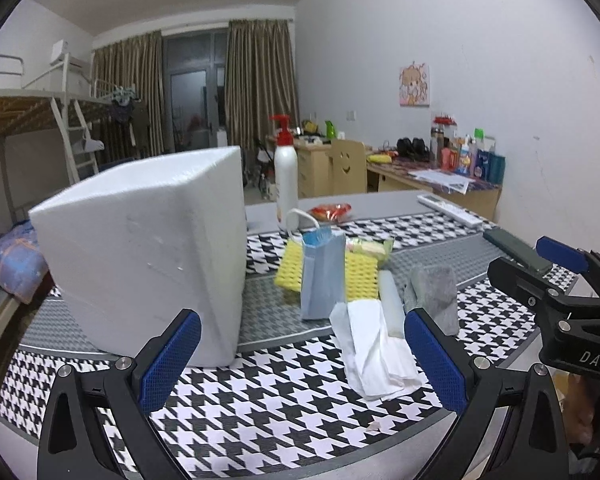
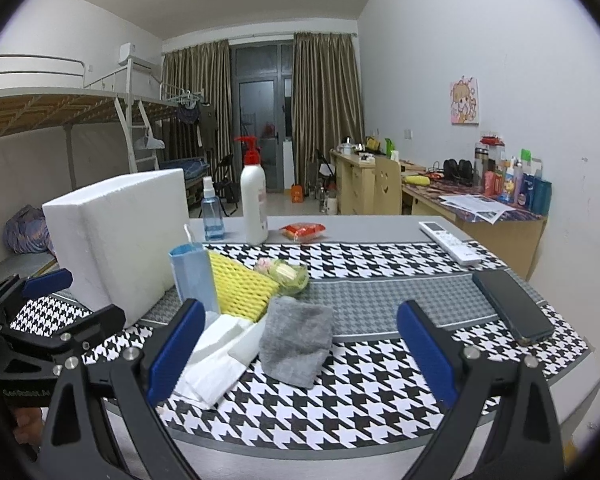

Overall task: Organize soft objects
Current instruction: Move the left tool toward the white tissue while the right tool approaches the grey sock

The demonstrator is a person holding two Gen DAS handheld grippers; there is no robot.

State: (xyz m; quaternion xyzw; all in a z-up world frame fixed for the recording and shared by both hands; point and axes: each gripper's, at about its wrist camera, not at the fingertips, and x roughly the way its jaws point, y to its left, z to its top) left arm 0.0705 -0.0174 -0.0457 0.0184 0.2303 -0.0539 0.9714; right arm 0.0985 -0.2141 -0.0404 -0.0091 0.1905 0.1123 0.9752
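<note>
Two grippers with blue pads hang low over the near edge of the black-and-white checked table mat [image 2: 300, 392]. The left gripper [image 1: 302, 356] has its jaws spread wide and holds nothing. The right gripper [image 2: 300, 350] is spread wide too, and it is empty.

Just past the fingers lies a folded white paper tissue [image 1: 374, 354]. Right beside it sits a fluffy grey cloth [image 2: 296, 340], and a white foam strip [image 1: 392, 300] rests between them. Behind those stands a light blue face mask pack [image 1: 322, 276], leaning on a yellow foam net [image 2: 242, 286]. A small green-and-pink soft bundle [image 2: 288, 272] sits behind the net.

On the left stands a big white foam box [image 1: 148, 248]. On the right lies a dark phone [image 2: 512, 306], and farther back a white remote [image 2: 448, 242]. At the far edge stand a white pump bottle with a red top [image 2: 254, 200], a clear blue spray bottle [image 2: 212, 212] and a red snack packet [image 2: 302, 231].
</note>
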